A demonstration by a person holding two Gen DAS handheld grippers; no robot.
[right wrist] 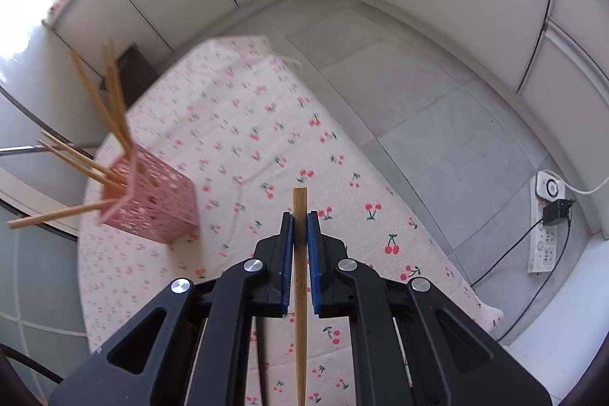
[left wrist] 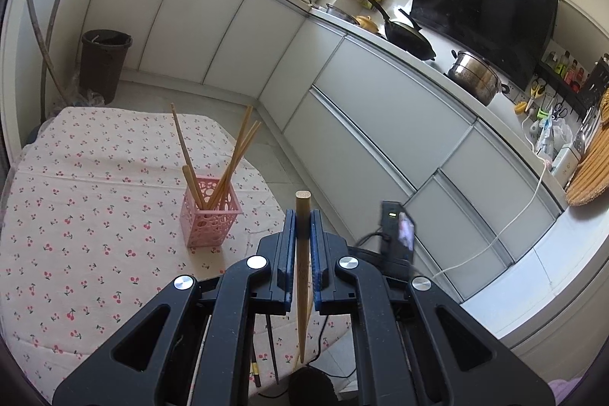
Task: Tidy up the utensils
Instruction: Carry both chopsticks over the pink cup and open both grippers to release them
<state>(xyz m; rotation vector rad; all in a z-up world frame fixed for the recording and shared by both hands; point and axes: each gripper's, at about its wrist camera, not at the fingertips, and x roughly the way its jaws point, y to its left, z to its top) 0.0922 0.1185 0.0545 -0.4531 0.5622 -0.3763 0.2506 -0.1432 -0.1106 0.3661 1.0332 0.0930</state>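
Left gripper [left wrist: 303, 234] pinches one round tan wooden chopstick [left wrist: 303, 276] near its blunt end; right gripper [right wrist: 300, 234] pinches a flat-sided bamboo chopstick [right wrist: 300, 292] likewise. Both sticks appear light, stiff, smooth, liable to pivot. Pink perforated plastic holder [left wrist: 207, 215] stands on the cherry-print counter [left wrist: 76, 215], centre-left.

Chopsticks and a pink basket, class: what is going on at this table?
A person works two hand-held tongs. The left tongs are shut on one wooden chopstick, and the right tongs are shut on another chopstick. The pink basket on the cherry-print tablecloth already holds several chopsticks.
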